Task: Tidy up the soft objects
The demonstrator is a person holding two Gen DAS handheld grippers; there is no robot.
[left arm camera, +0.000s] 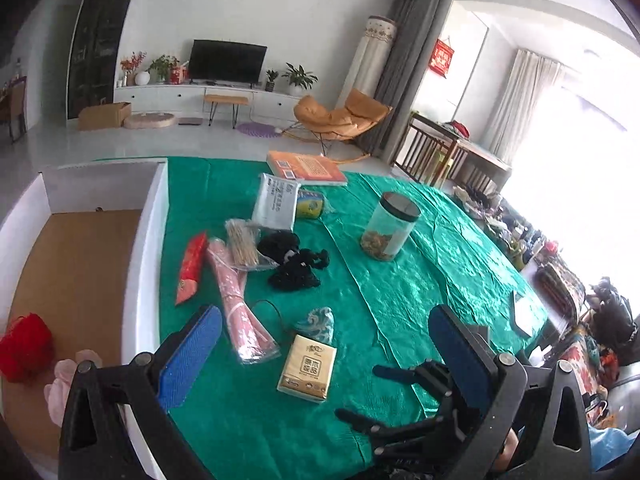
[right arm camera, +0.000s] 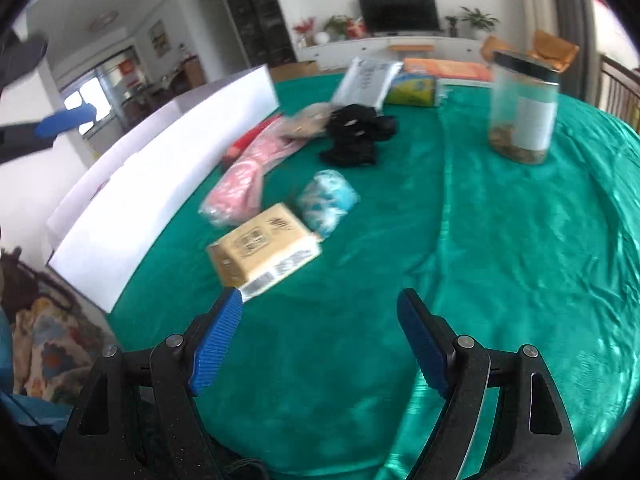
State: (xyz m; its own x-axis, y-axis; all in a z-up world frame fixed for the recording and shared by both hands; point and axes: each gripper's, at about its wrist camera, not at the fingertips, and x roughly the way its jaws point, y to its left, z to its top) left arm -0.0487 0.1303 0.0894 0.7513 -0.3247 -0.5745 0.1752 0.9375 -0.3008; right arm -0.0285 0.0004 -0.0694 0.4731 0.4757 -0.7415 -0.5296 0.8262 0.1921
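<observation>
Your right gripper [right arm camera: 320,340] hangs wide and empty over bare green cloth [right arm camera: 520,260], its tips short of the tissue pack [right arm camera: 262,244], which looks like its next pick. Your left gripper [left arm camera: 324,344] is spread open too, holding nothing, above the same tissue pack [left arm camera: 307,368]. The white box [left arm camera: 154,240] beside that pack already holds a red bundle [left arm camera: 25,346] and something pink [left arm camera: 60,388]. Beyond the pack lie the teal pouch [left arm camera: 318,322], pink roll [left arm camera: 240,304] and black cloth [left arm camera: 294,266], unsorted.
</observation>
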